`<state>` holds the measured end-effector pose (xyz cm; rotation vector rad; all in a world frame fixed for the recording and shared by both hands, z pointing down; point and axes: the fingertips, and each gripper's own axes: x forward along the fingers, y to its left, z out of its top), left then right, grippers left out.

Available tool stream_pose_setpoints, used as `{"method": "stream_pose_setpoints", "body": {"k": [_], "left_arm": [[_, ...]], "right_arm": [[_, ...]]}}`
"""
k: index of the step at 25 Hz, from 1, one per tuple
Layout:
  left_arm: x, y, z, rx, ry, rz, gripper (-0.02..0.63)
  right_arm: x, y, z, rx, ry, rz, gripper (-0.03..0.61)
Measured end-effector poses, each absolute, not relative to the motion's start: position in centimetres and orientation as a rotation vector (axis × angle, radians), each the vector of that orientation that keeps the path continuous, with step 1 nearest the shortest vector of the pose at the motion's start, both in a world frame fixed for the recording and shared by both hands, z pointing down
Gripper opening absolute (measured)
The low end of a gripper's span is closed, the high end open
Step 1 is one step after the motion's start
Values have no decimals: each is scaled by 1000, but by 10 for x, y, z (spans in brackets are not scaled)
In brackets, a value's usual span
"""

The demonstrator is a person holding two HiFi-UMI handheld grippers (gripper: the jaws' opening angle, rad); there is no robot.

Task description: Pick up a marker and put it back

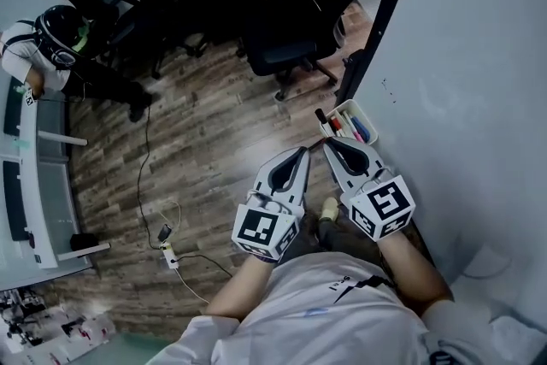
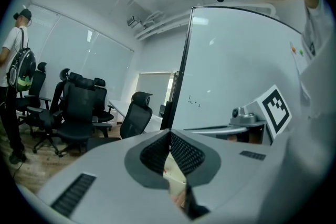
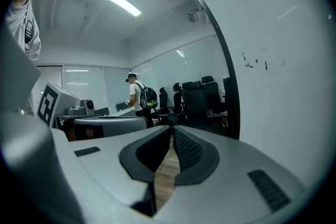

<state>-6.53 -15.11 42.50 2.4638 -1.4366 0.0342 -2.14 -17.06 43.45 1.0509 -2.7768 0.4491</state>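
A white tray (image 1: pixel 369 114) was seen fixed low on the whiteboard (image 1: pixel 479 81), with office chairs (image 1: pixel 295 21) beyond it on the wooden floor (image 1: pixel 205 150). The markers (image 1: pixel 346 127) were kept in the tray, side by side and roughly parallel. Which way their caps pointed could not be told. The left gripper (image 1: pixel 301 151) and right gripper (image 1: pixel 327 143) were held just near of the tray, each with its jaws pressed together on nothing.

Right tongs (image 3: pixel 172 134) tip to tip

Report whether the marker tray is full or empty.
Not empty, holding markers: in the head view, several markers, red and blue among them, lie inside the white tray.
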Motion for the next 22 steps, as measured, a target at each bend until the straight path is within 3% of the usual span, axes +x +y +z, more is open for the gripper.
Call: {"method": "stream_pose_setpoints", "body": {"k": [7, 10, 22], "left_arm": [[-74, -190, 449, 2483, -1317, 57, 11], [-75, -205, 455, 2498, -1271, 68, 11], [-83, -238, 490, 2506, -1137, 109, 11]], "right_arm": [[-29, -205, 468, 1164, -2645, 487, 21], [-30, -219, 478, 1205, -2592, 491, 64], [-32, -241, 532, 1271, -2355, 393, 72]]}}
